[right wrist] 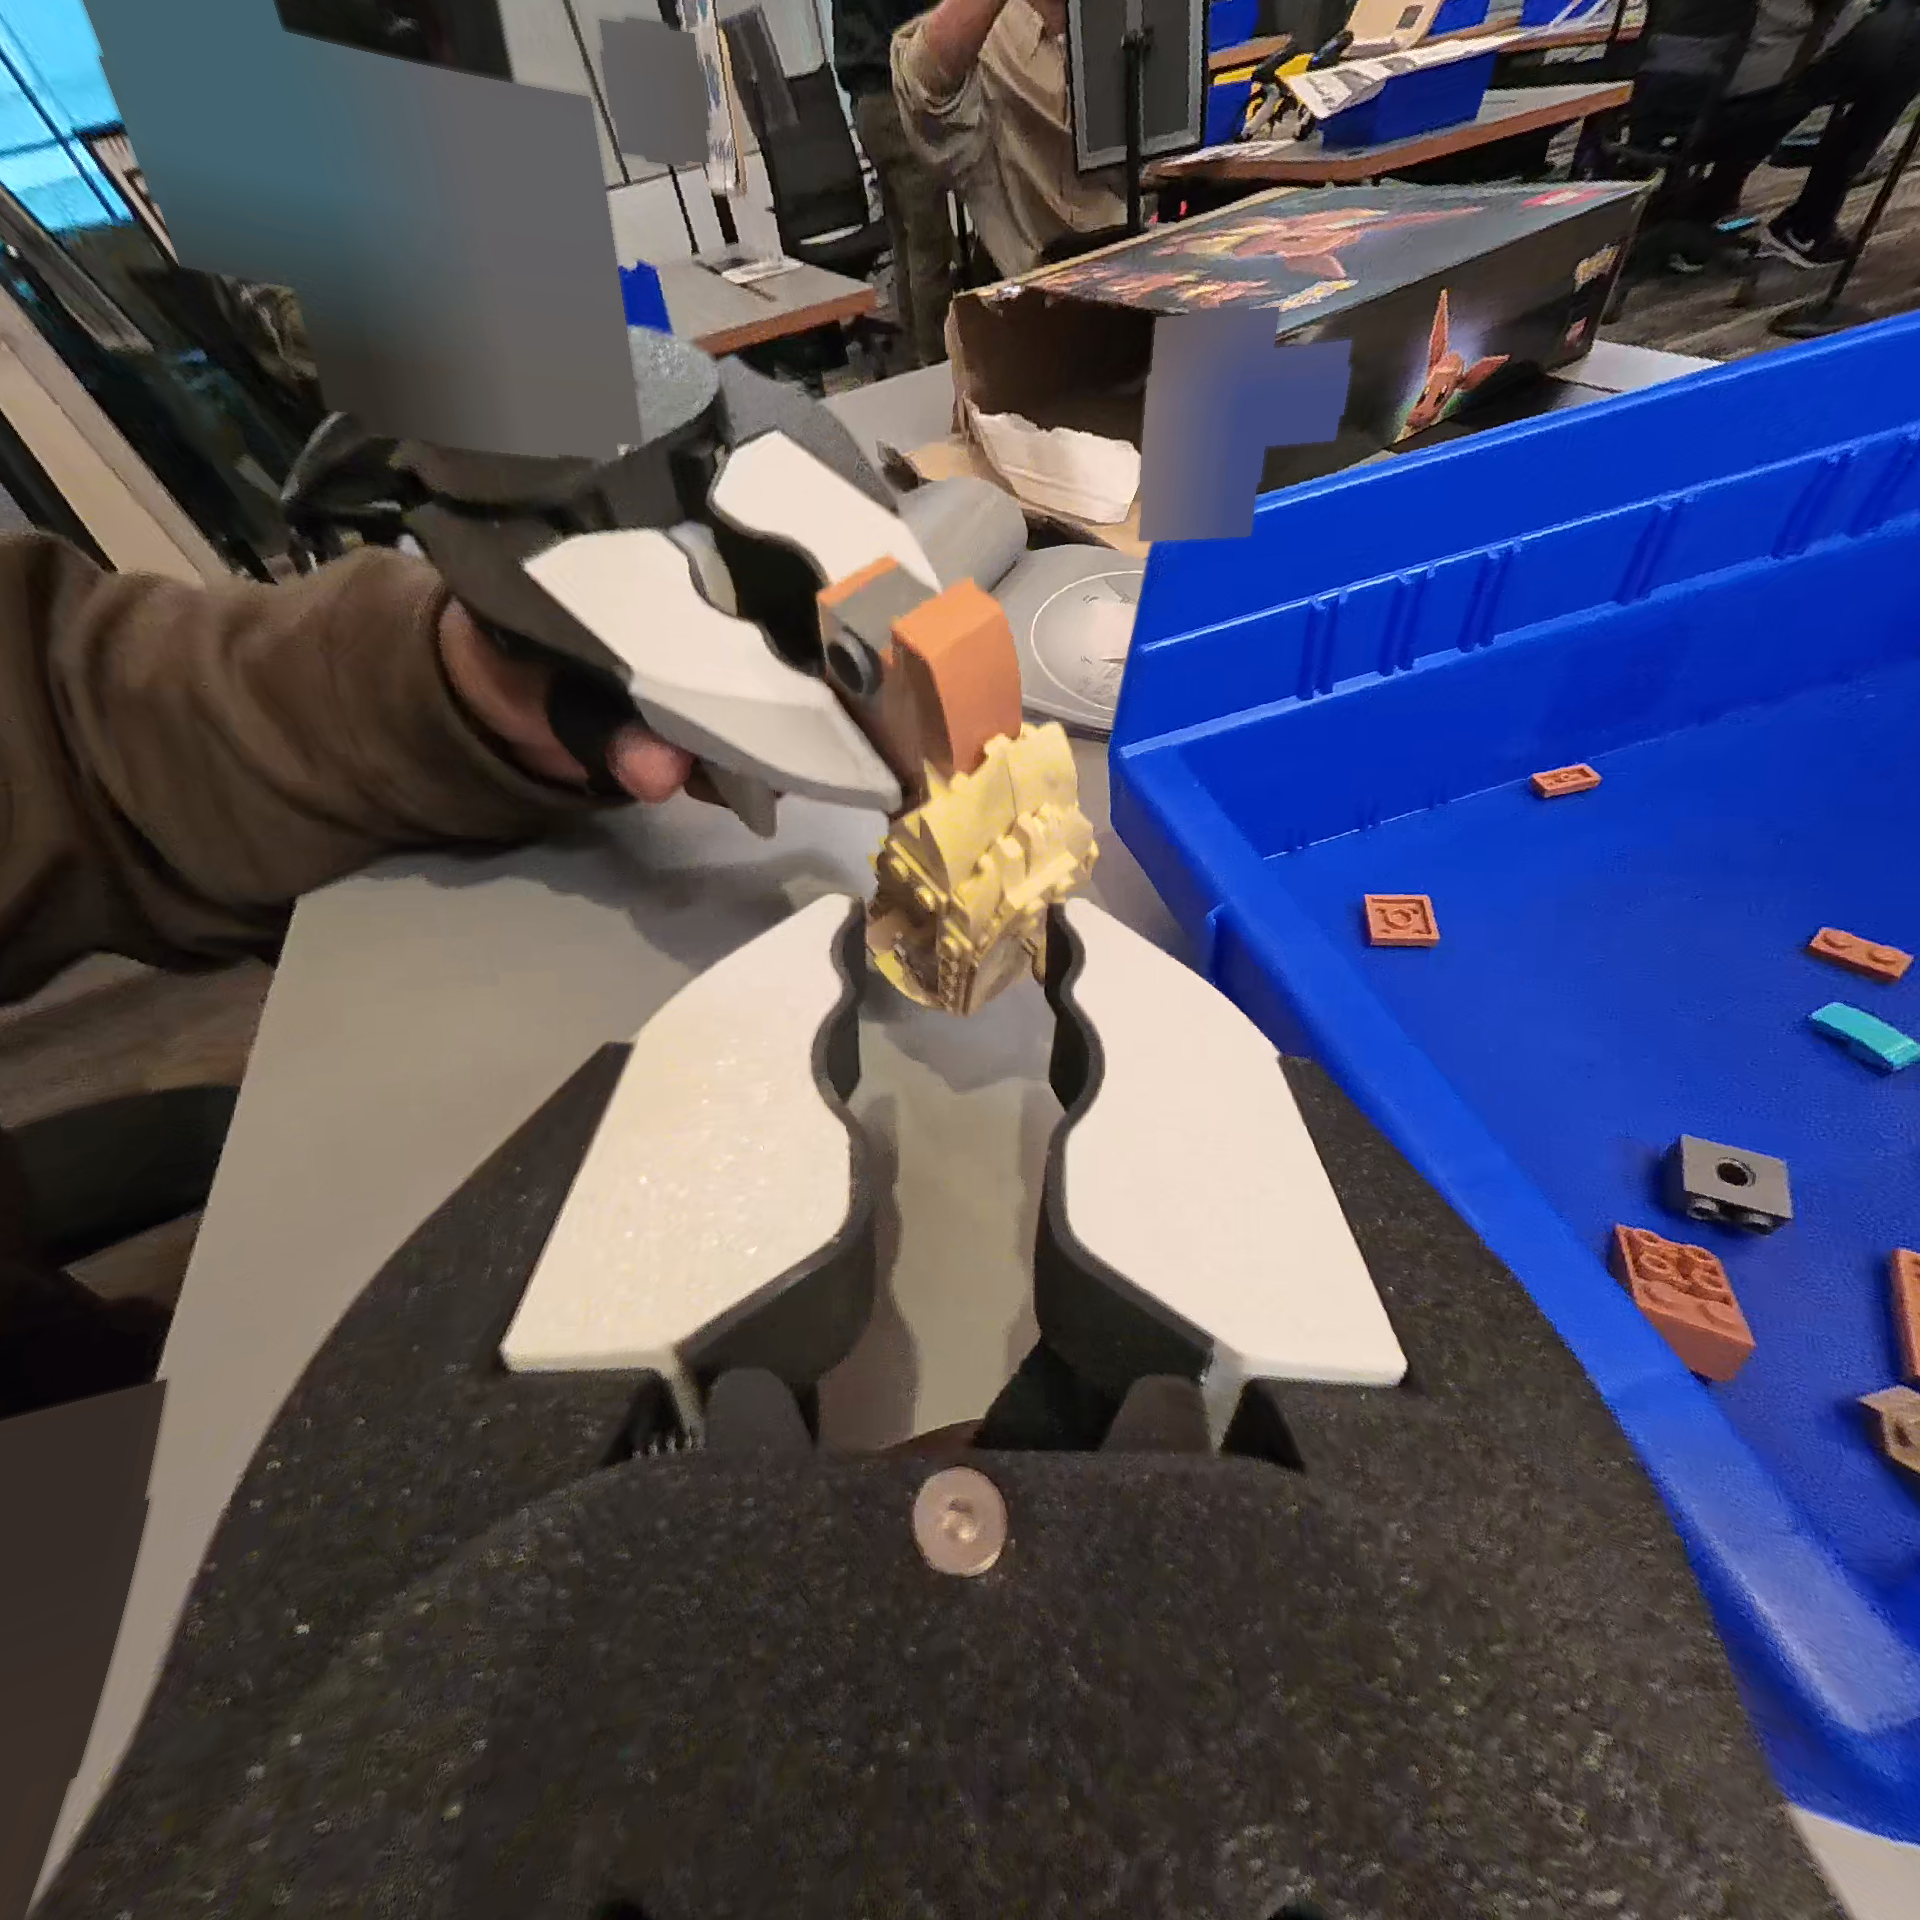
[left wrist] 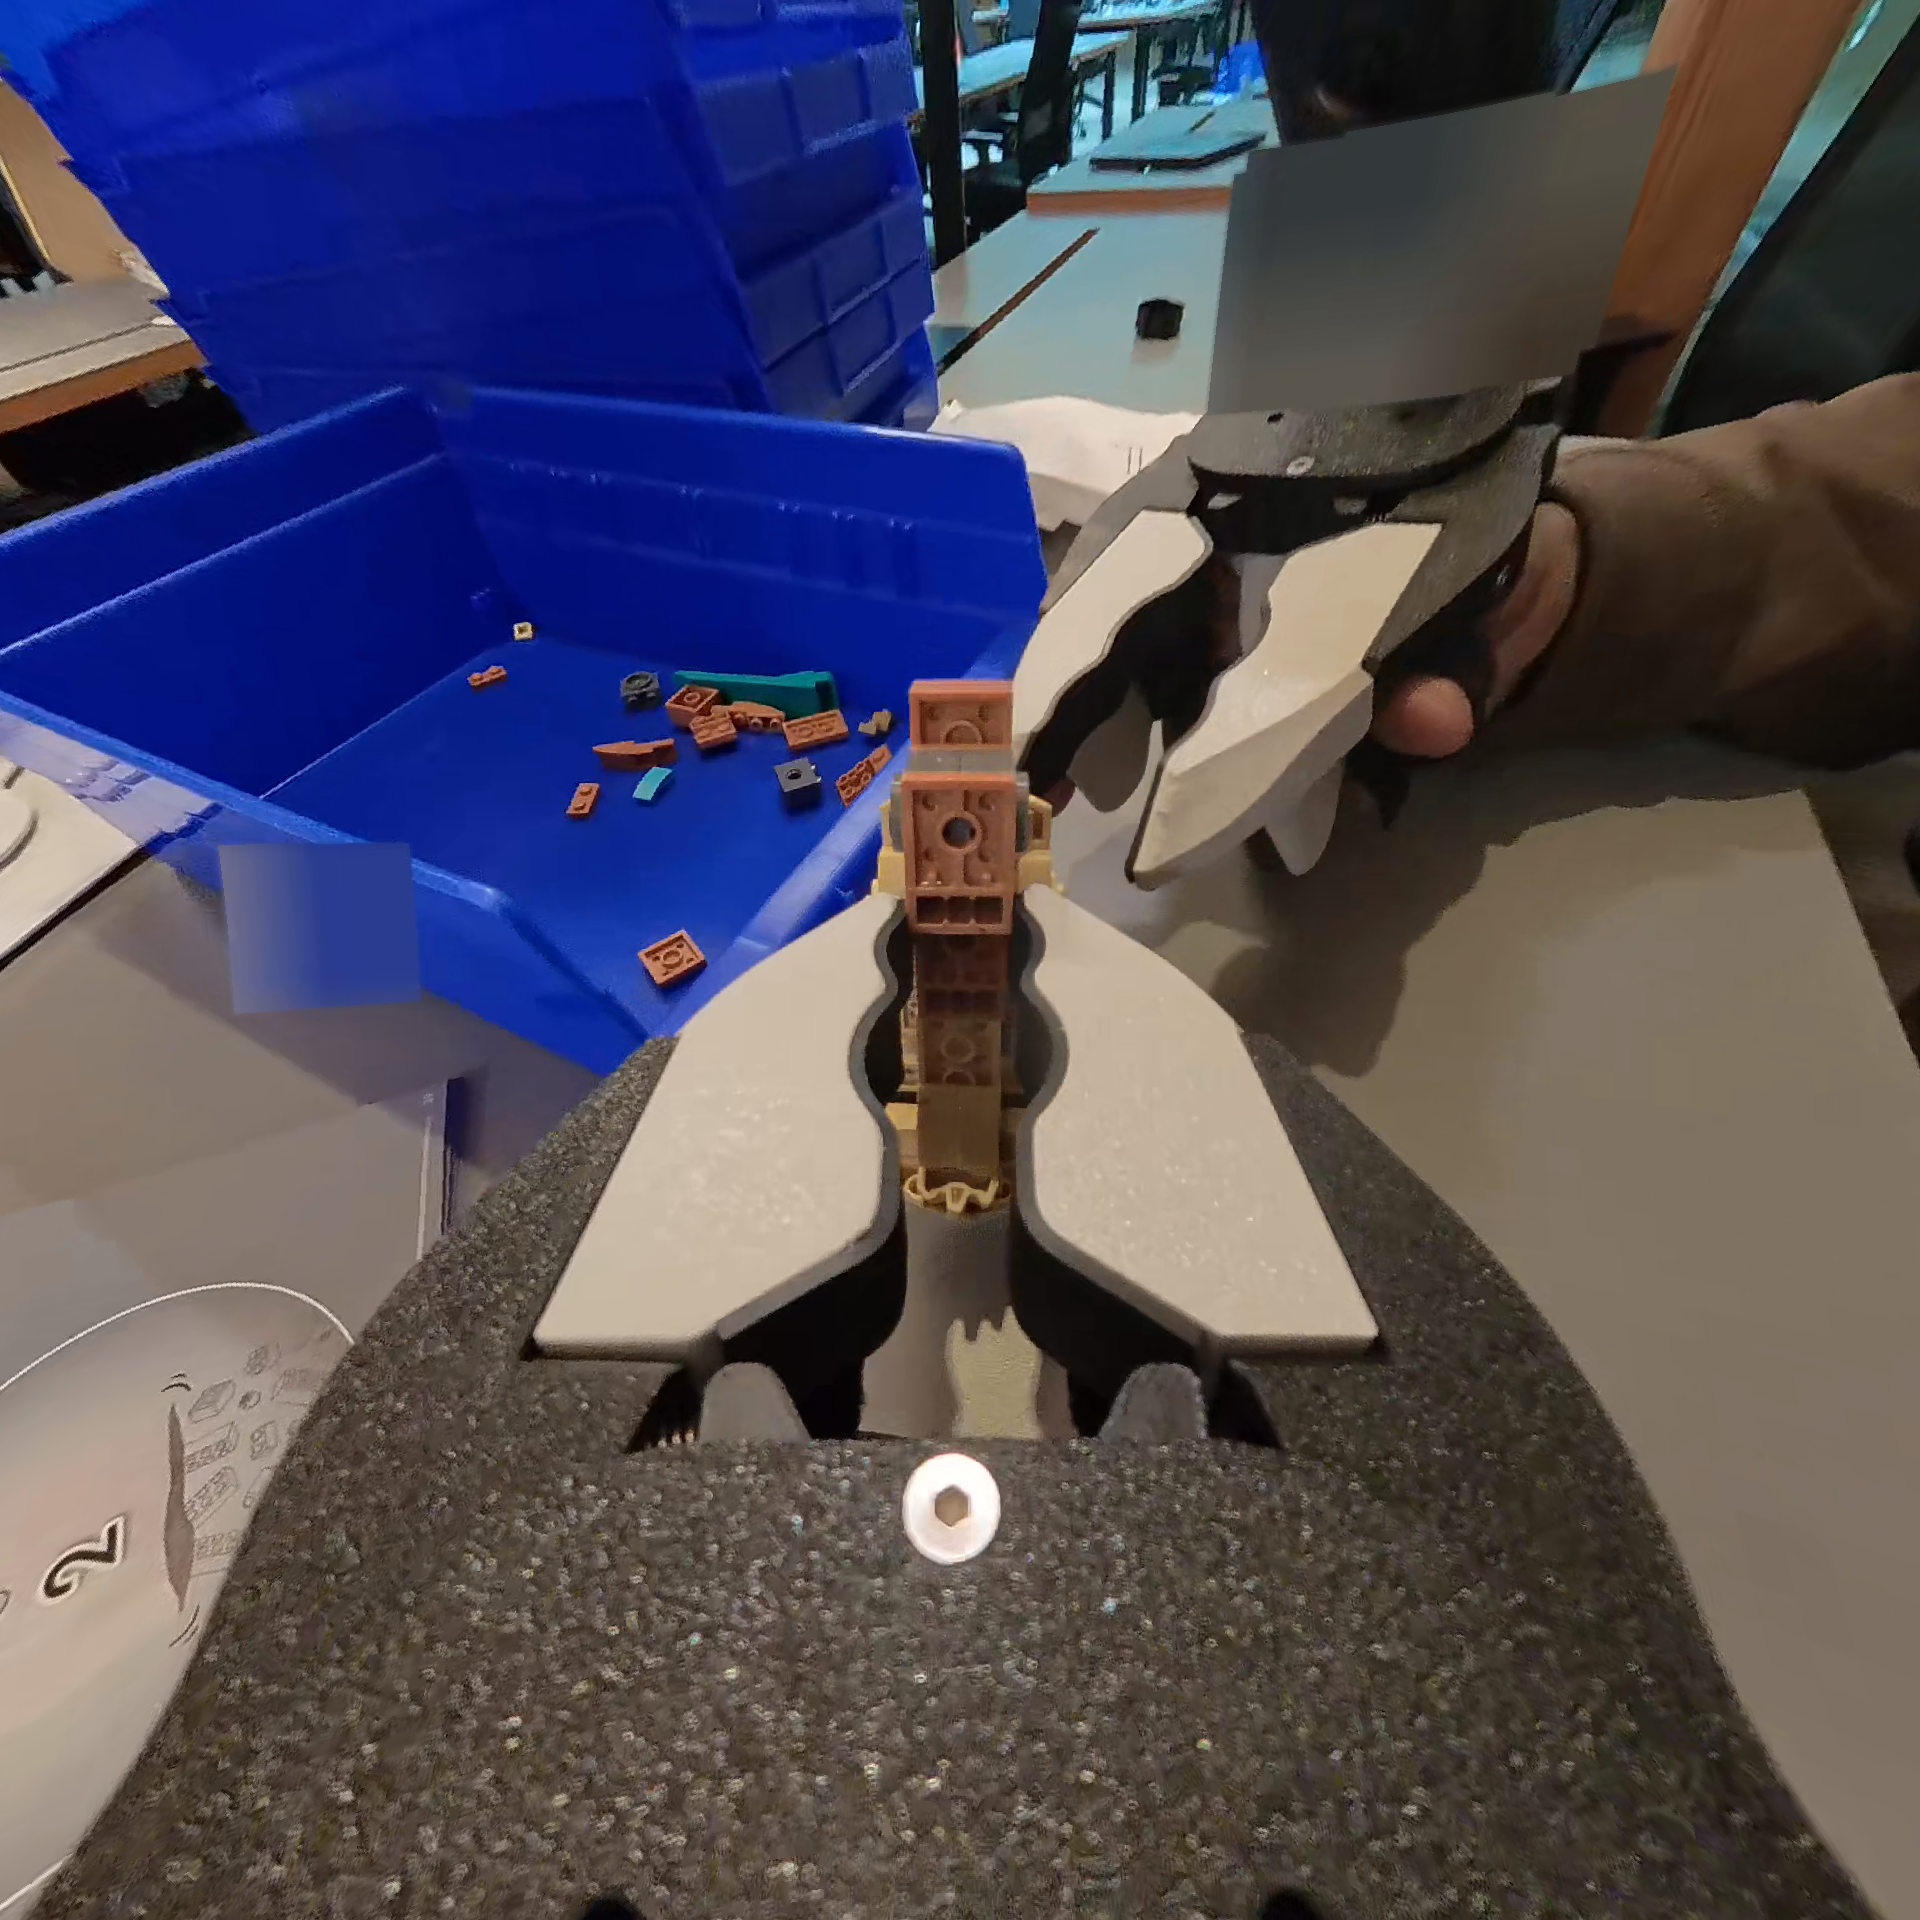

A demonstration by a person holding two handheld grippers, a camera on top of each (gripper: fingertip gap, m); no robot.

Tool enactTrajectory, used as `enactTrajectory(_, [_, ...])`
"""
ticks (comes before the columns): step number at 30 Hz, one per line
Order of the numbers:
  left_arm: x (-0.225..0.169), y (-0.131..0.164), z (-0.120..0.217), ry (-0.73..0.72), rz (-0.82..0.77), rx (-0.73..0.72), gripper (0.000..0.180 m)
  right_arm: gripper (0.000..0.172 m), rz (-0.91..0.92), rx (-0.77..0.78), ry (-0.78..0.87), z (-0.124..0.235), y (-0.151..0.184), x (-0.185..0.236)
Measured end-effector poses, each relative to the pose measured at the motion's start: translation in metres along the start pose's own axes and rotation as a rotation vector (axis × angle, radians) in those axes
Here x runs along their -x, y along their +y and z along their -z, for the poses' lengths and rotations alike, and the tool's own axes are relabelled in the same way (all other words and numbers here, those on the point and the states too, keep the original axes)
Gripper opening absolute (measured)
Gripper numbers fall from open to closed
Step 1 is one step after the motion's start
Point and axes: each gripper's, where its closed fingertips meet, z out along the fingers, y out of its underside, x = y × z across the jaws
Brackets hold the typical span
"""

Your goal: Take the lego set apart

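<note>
Two grippers meet over the grey tabletop point(left wrist: 1558, 1143). Left gripper point(left wrist: 961, 925) is clamped narrowly on a brown and tan brick model point(left wrist: 958, 831), pads pressing its sides. Right gripper point(right wrist: 954, 935) stands wider, its fingertips flanking the model's tan end; contact is unclear. Only the left view shows the model's brown underside; the right shows its cream end. A blue bin point(right wrist: 1558, 582) of loose bricks point(left wrist: 717, 727) sits beside.

Blue bin point(left wrist: 727, 499) with loose bricks point(left wrist: 727, 727), stacked blue bins point(left wrist: 520, 187), printed cardboard box point(right wrist: 1351, 281), grey table point(left wrist: 1558, 1143)
</note>
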Motion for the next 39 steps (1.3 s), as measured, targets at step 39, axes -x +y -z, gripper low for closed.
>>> enactTrajectory(39, [-0.014,0.019,-0.013,0.058,-0.024,0.075,0.017,0.009,0.135,0.118,0.037,-0.007,0.02,0.0])
